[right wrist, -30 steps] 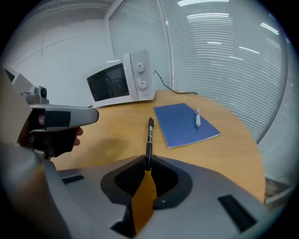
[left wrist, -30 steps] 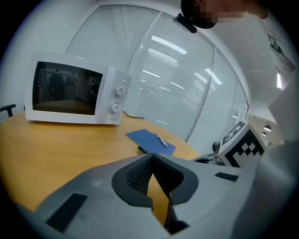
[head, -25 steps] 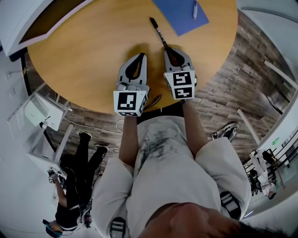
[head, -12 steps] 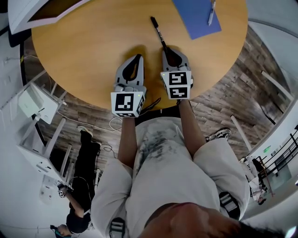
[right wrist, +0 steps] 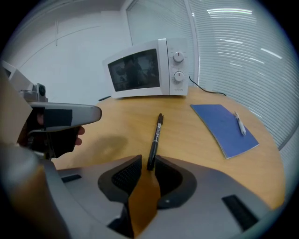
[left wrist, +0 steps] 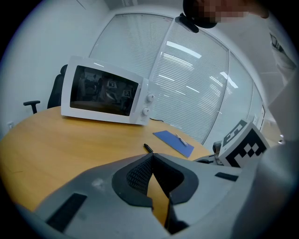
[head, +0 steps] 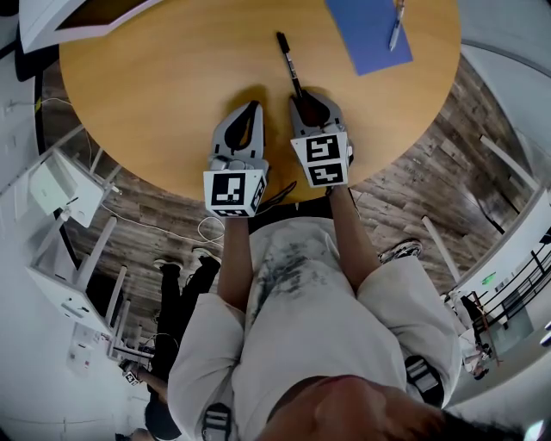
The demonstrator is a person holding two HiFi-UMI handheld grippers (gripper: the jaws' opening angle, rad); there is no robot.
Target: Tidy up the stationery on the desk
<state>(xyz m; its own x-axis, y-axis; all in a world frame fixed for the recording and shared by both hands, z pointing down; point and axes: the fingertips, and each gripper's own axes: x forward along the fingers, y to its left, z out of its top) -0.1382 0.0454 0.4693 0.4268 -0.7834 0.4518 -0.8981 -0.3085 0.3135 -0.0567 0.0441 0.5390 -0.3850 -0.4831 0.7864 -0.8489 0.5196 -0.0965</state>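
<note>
1. Right gripper (head: pixel 301 96) (right wrist: pixel 148 163): jaws nearly together, clamped on the near end of the black marker (head: pixel 289 62) (right wrist: pixel 155 135).
2. The marker lies flat on the round wooden table (head: pixel 155 95). It runs from the jaw tips toward 11 o'clock in the head view.
3. Left gripper (head: pixel 255 105) (left wrist: pixel 151 156): jaw tips meet, nothing between them. It sits just beside the right gripper, at its 9 o'clock, low over the table.
4. Blue notebook (head: pixel 366 34) (right wrist: pixel 224 128) lies flat at 1 o'clock from the right gripper, apart from the marker.
5. A silver pen (head: pixel 396 26) (right wrist: pixel 239 123) lies on top of the notebook, near its right edge.
6. White microwave (right wrist: pixel 145 70) (left wrist: pixel 105 95) stands at the table's far edge, at 10 o'clock in the head view, door shut.
</note>
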